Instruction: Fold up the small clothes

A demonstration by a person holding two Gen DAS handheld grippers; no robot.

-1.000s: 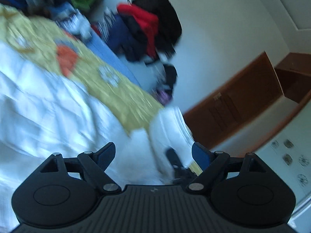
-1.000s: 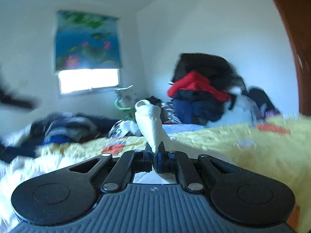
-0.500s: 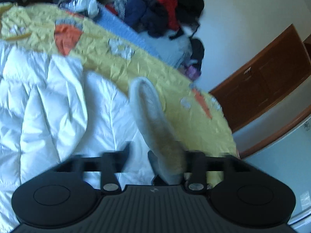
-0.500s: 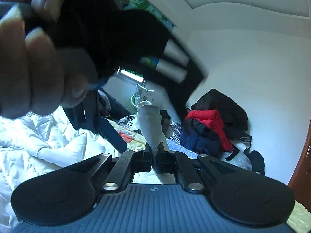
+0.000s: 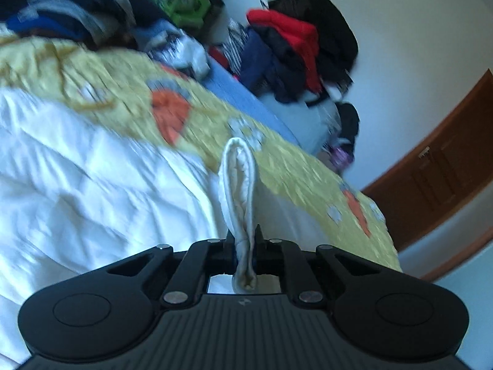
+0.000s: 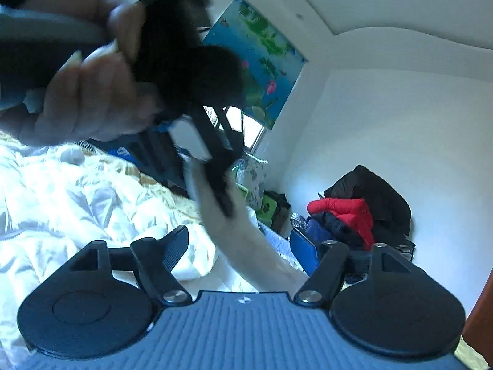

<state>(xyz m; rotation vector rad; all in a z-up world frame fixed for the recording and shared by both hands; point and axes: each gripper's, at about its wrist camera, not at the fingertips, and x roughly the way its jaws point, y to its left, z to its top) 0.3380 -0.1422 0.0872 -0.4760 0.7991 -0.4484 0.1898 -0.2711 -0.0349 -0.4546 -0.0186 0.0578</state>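
Left gripper point(image 5: 244, 240): its black jaws have just been closing and are now pinching the small cream-white knitted sock point(image 5: 238, 191) near its lower end; the soft ribbed tube is arching up and forward from the jaws, its rounded tip curling over above the bed.

Right gripper point(image 6: 238, 243): its jaws have just been opening and are now standing well apart, black ridged pad on one side, blue pad on the other; the sock point(image 6: 246, 243) is passing between them without either pad pressing on it.

Person's hand point(image 6: 83, 92): it is wrapping around the dark handle of the left gripper point(image 6: 220, 185), which is reaching down into the right wrist view and gripping the sock's upper part; this is blurred.

White quilted duvet point(image 5: 77, 185): puffy, crinkled and stitched in panels, it is covering the near side of the bed under both grippers and lying open around the sock.

Yellow bedspread with orange and pale flower patches point(image 5: 200, 117): thin and wrinkled, it is running along the duvet's far edge toward the bed's right corner.

Blue sheet point(image 5: 243, 95): a smooth strip is showing along the bed's far edge.

Heap of clothes in red, navy and black point(image 5: 295, 49): bulky padded garments are piling up against the white wall beyond the bed's far edge.

Brown wooden door point(image 5: 446, 166): flat-panelled, it is standing past the bed's right corner.
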